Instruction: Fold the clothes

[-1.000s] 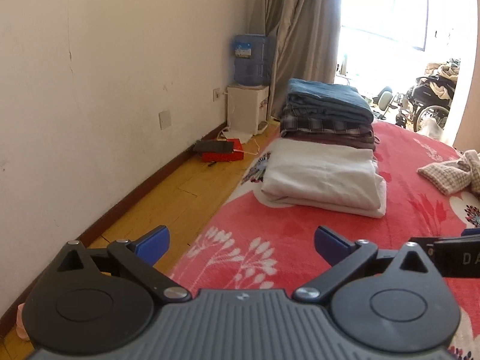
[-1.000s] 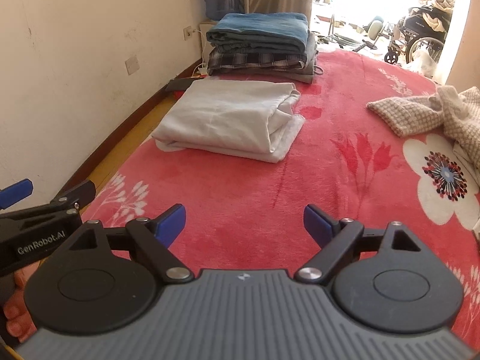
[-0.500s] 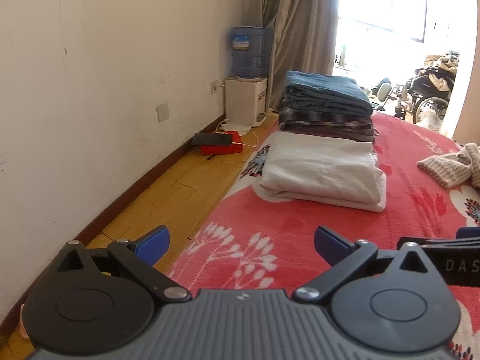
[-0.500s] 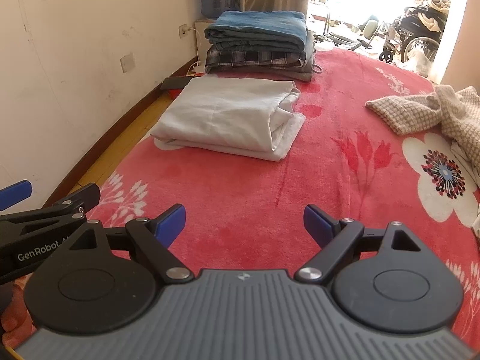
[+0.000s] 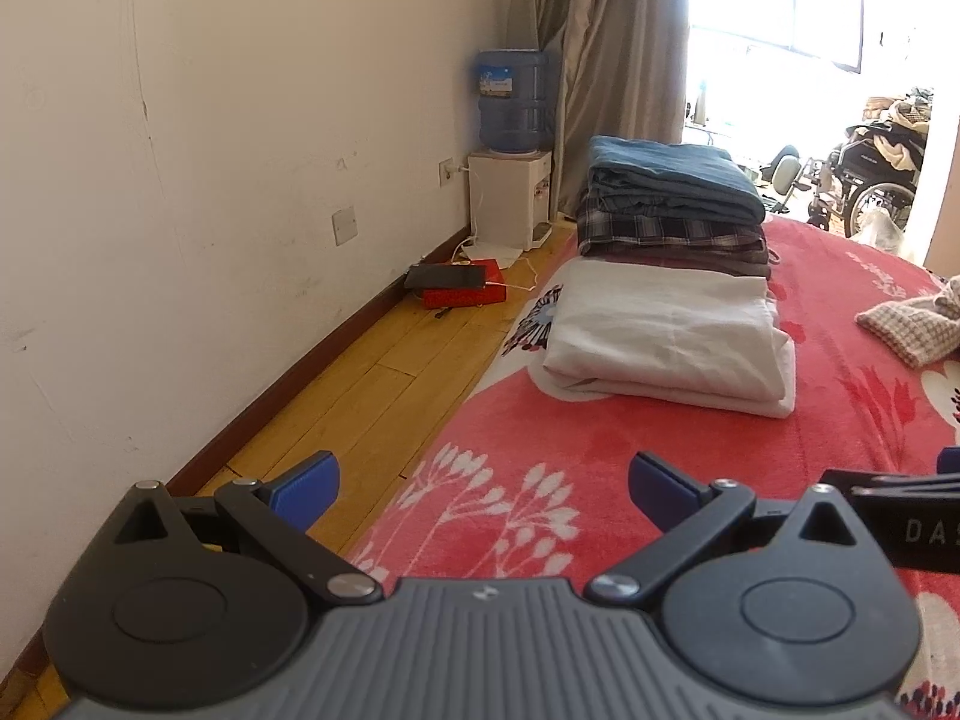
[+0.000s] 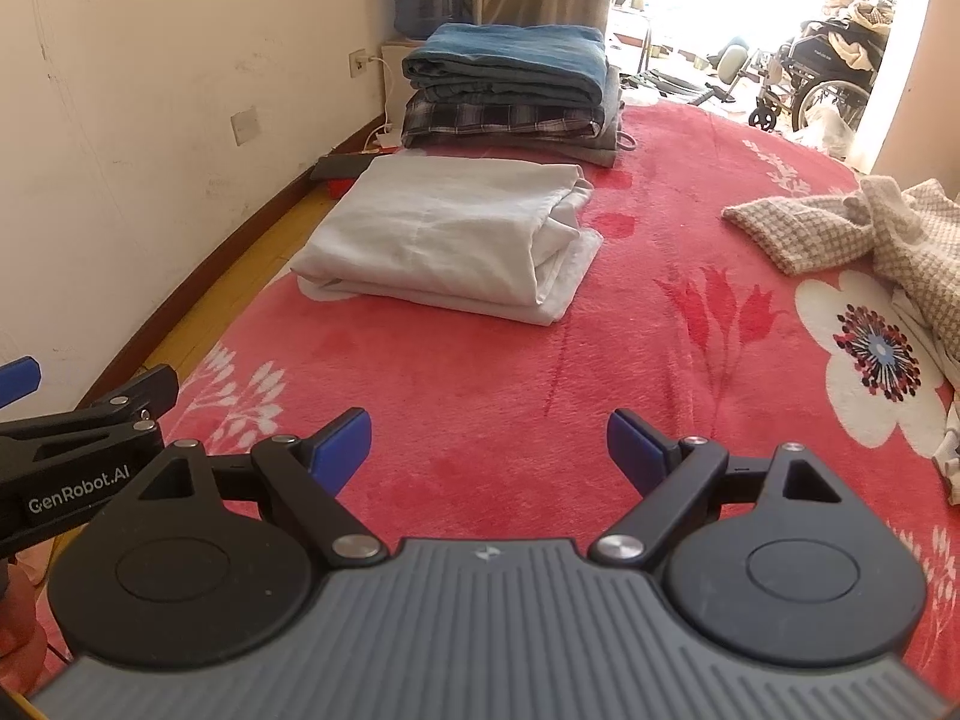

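A blue water bottle (image 5: 513, 101) sits on its dispenser (image 5: 509, 198) by the wall. On the red blanket (image 6: 480, 372), a white folded garment (image 6: 447, 237) lies flat before a stack of folded clothes (image 6: 510, 84); a checked garment (image 6: 852, 228) lies crumpled at right. The left gripper (image 5: 483, 489) and the right gripper (image 6: 487, 450) gape wide, empty, above bare blanket near its left edge.

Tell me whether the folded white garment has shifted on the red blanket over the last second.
No. The folded white garment still lies just in front of the stack of folded clothes, its near corner by the same white flower print on the red blanket.
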Demonstrator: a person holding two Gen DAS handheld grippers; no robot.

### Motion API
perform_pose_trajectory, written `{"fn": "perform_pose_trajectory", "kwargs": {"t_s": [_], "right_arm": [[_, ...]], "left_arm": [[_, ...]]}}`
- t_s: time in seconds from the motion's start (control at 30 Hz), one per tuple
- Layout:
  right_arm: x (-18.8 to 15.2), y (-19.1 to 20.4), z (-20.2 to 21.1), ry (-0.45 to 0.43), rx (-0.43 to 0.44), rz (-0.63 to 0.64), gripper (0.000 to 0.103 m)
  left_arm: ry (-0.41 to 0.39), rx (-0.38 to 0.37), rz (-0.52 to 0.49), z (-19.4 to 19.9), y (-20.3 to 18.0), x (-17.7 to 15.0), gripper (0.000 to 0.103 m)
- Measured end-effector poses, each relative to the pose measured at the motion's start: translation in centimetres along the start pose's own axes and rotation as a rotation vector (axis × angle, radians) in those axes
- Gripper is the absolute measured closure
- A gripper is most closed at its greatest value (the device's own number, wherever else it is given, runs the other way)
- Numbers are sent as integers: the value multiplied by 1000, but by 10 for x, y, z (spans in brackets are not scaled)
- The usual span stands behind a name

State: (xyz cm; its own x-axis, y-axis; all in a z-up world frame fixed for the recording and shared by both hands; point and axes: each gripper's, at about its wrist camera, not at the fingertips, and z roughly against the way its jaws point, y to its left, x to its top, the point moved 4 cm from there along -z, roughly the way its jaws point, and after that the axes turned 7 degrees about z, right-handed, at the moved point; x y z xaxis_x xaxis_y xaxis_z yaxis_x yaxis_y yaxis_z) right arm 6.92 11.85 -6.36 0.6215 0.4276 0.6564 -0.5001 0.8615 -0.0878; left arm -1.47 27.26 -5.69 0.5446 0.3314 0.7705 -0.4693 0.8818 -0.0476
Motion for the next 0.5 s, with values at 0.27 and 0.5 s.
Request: {"fn": "perform_pose_trajectory", "kwargs": {"t_s": [0.27,0.5], "right_arm": [[-1,2,0,2,-3,12,17],[-2,3,-1,8,-6,13,17]], "left_arm": [[-5,1,-6,1,0,0,0],[-7,2,-4,2,0,1,0]]}}
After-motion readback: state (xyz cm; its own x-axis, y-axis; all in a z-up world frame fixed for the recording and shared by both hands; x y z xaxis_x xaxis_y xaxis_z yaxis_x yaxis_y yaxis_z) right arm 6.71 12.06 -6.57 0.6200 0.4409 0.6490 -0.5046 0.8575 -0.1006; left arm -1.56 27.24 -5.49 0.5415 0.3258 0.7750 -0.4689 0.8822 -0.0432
